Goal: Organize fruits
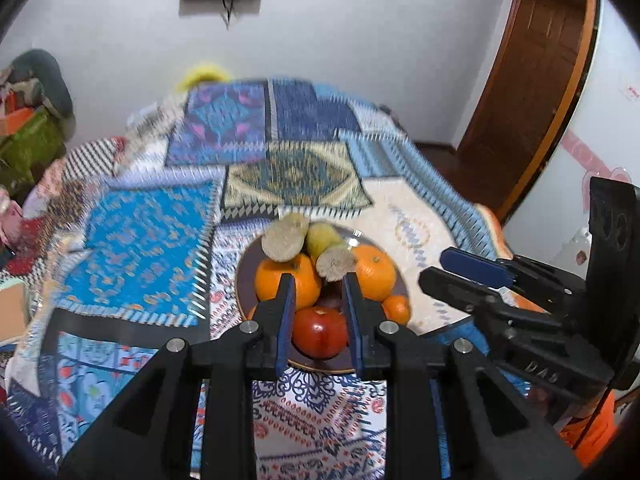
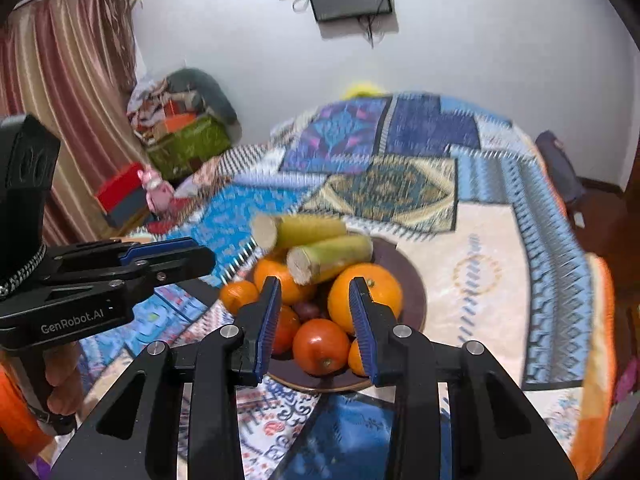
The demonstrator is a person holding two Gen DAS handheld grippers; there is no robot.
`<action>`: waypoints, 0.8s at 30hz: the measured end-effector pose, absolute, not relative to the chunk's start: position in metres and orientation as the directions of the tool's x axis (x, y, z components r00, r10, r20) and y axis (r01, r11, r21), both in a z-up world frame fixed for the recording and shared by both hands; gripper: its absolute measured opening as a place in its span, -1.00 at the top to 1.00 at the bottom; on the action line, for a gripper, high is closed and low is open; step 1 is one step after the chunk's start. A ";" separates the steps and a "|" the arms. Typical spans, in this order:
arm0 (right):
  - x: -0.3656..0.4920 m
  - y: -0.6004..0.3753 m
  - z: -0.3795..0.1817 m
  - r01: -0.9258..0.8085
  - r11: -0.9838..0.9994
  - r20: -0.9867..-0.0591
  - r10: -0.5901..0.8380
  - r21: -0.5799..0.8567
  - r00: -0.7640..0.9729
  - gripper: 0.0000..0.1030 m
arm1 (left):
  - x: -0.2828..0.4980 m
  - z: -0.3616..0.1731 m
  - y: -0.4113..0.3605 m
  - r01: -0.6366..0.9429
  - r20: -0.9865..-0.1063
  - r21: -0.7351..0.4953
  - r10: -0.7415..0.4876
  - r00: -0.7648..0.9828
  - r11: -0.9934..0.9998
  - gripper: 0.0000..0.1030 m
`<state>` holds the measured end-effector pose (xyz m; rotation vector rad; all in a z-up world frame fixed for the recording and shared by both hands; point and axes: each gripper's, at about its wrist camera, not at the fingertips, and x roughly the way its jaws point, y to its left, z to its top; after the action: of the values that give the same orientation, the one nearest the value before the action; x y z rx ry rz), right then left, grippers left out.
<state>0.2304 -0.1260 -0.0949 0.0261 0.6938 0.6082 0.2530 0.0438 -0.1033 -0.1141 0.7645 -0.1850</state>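
A dark plate (image 1: 244, 280) piled with fruit is set on a patterned quilt (image 1: 152, 248), seemingly spread over a bed, though blur makes that uncertain. The left gripper (image 1: 319, 286) is held with its jaws apart and empty, framing a red apple (image 1: 319, 332) at the near edge of the plate. The right gripper (image 2: 315, 288) is likewise apart and empty, above a second red apple (image 2: 320, 346) and beside a large orange (image 2: 370, 300). Two cut stalks (image 2: 320, 248) are laid across the top of the pile. A clean pick is probably best made on a near apple, lowered straight so both pads meet its widest part, since the oranges and stalks leaning above could be rolled off if nudged.
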 end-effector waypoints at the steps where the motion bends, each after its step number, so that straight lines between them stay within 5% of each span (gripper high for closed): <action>1: 0.224 -0.128 -0.086 -0.517 0.828 -0.577 0.535 0.215 0.617 0.37 | 0.244 -0.094 0.043 0.124 -0.659 -0.162 -0.201 0.725 0.979 0.55; 9: 0.151 -0.148 -0.013 -0.519 0.834 -0.418 0.546 0.186 0.727 0.37 | 0.153 -0.014 0.030 0.104 -0.472 -0.085 -0.133 0.872 0.991 0.49; 13: 0.115 -0.152 0.013 -0.523 0.835 -0.344 0.548 0.170 0.763 0.31 | 0.103 0.018 0.027 0.077 -0.348 -0.073 -0.097 0.932 0.994 0.07; 16: 0.086 -0.150 0.027 -0.508 0.852 -0.288 0.521 0.125 0.804 0.21 | 0.072 0.034 0.024 0.076 -0.279 -0.051 -0.087 0.956 0.996 -0.06; 24: 0.040 -0.147 0.035 -0.436 0.897 -0.202 0.441 0.075 0.874 -0.42 | 0.022 0.046 0.021 0.047 -0.204 -0.030 -0.052 0.978 0.998 -0.31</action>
<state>0.0398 -0.1470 0.0355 0.0271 0.2174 0.4580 0.0220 0.0209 0.0459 -0.0250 0.2057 -0.0497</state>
